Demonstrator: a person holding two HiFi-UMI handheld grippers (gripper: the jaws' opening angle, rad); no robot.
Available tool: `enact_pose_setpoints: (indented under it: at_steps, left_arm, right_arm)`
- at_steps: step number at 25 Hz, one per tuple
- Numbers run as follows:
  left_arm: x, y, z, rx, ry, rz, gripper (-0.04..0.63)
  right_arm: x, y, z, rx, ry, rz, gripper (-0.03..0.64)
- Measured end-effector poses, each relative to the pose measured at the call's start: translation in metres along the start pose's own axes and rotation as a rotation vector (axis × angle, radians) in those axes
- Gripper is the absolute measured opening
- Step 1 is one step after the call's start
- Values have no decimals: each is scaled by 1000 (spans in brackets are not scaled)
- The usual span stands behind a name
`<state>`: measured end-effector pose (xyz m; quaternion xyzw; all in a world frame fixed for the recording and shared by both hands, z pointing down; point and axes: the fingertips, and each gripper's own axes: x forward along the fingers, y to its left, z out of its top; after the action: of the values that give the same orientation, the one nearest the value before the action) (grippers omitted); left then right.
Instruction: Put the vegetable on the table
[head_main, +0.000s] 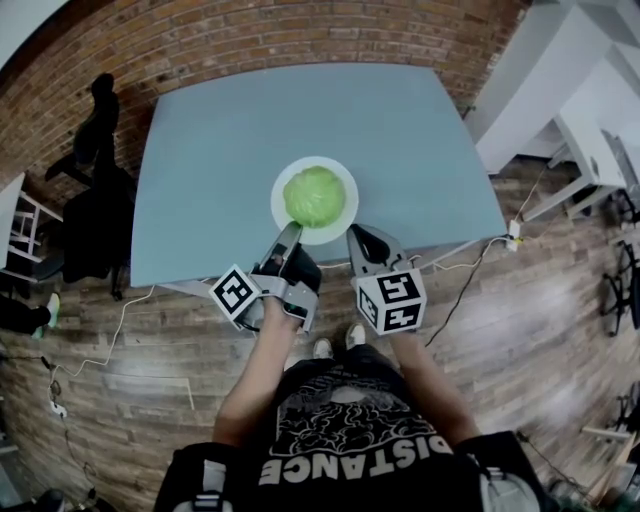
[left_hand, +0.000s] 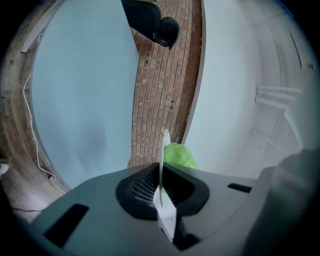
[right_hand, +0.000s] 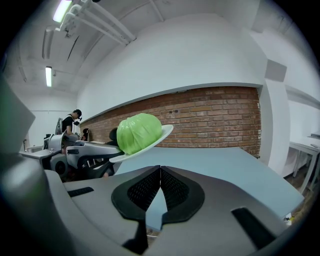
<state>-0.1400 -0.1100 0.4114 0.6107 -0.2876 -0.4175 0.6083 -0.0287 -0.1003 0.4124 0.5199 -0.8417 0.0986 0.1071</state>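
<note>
Head view shows the cabbage (head_main: 314, 196) on a plate (head_main: 283, 216) over the counter (head_main: 230, 150). The left gripper (head_main: 288, 238) has its jaws closed on the plate's near rim, and the right gripper (head_main: 360, 240) is just beside, jaws together and empty. Only the right gripper view shows the plate lifted and tilted in the air, so I judge the setting down is still left to do.

My left gripper (head_main: 289, 238) reaches forward, rolled onto its side, with its jaws pinched on the rim of the plate (head_main: 283, 216). My right gripper (head_main: 362, 240) sits just beside it and held level, its jaws closed tip to tip with nothing between them. My left forearm (head_main: 262, 368) and right forearm (head_main: 425, 372) both stretch out from my torso, and each marker cube (head_main: 234, 293) faces up toward my head.
</note>
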Motion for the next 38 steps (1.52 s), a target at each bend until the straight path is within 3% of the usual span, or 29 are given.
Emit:
enact_pose_setpoints:
  at_steps: [21,38]
  left_arm:
    - [38,15,14,22,-15,-4,11]
    - [111,73,48,34,-89,53,11]
  right_arm:
    - [37,-28,5,-2,-35,17,9]
    - [107,-93,9,7,0,70,9]
